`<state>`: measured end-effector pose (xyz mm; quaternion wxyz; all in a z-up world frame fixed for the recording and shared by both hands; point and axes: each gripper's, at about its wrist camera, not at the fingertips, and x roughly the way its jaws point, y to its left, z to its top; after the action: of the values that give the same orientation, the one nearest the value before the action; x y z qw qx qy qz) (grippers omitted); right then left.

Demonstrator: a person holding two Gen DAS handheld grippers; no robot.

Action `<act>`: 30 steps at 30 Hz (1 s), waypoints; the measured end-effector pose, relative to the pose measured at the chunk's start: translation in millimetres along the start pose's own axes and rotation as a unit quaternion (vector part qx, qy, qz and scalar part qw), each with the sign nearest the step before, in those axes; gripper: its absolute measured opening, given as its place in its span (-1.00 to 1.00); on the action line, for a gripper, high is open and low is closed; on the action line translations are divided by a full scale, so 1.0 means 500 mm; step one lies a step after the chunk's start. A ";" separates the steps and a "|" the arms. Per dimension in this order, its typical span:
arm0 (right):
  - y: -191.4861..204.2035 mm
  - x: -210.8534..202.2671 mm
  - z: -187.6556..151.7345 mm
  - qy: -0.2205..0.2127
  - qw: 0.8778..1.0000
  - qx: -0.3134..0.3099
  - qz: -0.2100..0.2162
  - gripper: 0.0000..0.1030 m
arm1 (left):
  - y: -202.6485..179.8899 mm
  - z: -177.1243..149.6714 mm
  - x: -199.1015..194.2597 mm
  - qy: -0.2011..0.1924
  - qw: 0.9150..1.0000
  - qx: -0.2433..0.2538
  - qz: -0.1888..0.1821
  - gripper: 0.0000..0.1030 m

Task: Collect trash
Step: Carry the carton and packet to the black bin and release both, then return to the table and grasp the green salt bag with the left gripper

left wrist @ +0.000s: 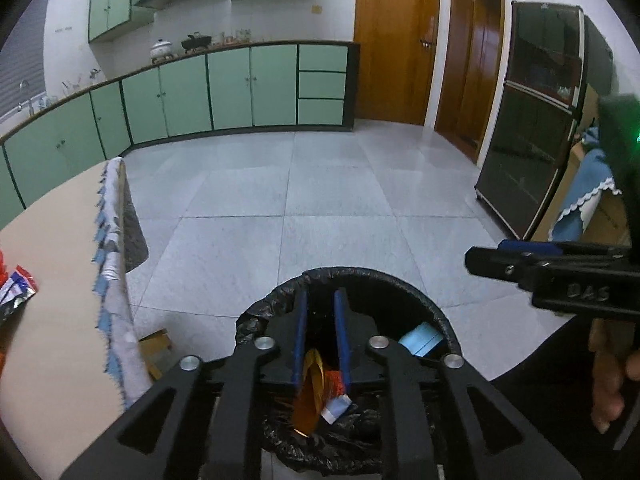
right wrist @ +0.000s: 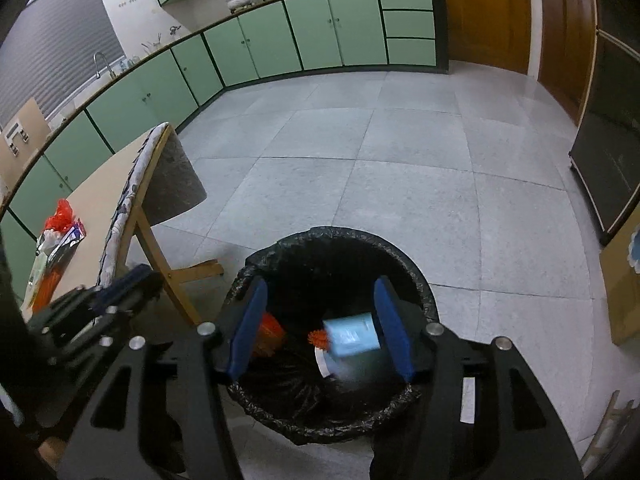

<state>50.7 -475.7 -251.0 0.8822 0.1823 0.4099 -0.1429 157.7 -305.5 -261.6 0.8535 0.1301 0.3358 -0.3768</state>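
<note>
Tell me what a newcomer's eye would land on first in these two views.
First, the black-lined trash bin on the tiled floor below both grippers, with a light blue packet and orange wrappers inside. The right gripper stands open over it; the left gripper shows a narrow gap. More litter waits on the beige table to the left.

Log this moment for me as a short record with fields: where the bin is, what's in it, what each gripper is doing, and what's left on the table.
bin: black-lined trash bin on the tiled floor beside the table
bin contents: light blue packet, orange wrapper, other scraps
left gripper: over the bin, jaws slightly apart, orange wrapper between them low down; grip unclear
right gripper: over the bin, jaws wide, pads clear of the blue packet
table: red bag and wrappers not yet collected
</note>
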 end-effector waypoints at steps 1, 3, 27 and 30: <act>-0.001 -0.001 -0.002 -0.001 1.000 0.002 0.003 0.07 | -0.002 0.000 0.002 0.000 1.000 0.001 0.001 -0.69; -0.008 -0.005 0.001 -0.004 1.000 0.003 0.005 0.07 | 0.000 0.002 -0.004 -0.002 1.000 0.000 0.004 -0.63; 0.407 -0.061 0.003 -0.031 0.974 -0.162 0.154 0.07 | 0.426 -0.174 -0.391 -0.065 0.947 -0.151 0.277 -0.04; 0.459 -0.057 -0.004 -0.029 0.968 -0.183 0.168 0.07 | 0.452 -0.198 -0.399 -0.059 0.944 -0.154 0.285 -0.04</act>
<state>123.7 -267.2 -182.9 0.9234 0.0800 0.3670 0.0791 177.9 6.9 -208.1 0.9532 0.0645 0.2873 -0.0684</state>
